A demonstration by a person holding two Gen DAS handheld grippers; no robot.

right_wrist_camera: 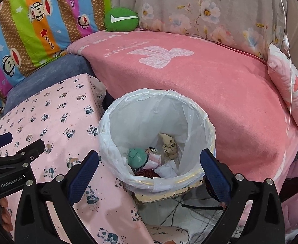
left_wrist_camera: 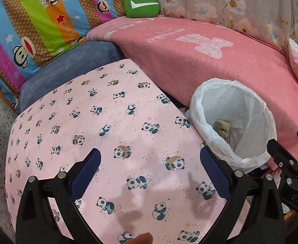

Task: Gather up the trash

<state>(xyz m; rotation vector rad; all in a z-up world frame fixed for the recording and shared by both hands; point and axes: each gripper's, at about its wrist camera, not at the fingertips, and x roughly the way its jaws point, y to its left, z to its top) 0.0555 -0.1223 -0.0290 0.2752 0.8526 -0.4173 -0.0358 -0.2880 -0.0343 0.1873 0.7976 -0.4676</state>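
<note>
The bin (right_wrist_camera: pixel 157 140) hides its base behind the panda cloth (right_wrist_camera: pixel 53 122). Inside it lie crumpled paper, a teal lump and scraps. Beside the bin, the left gripper (left_wrist_camera: pixel 149 172) and right gripper (right_wrist_camera: pixel 149 172) are both spread wide, empty.

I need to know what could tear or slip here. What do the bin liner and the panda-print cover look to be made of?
Bin liner: thin white plastic film, translucent and slightly glossy, crinkled and folded over the rim.
Panda-print cover: most likely woven cotton-type cloth, matte, lying flat with soft creases; the exact fibre cannot be told.
</note>
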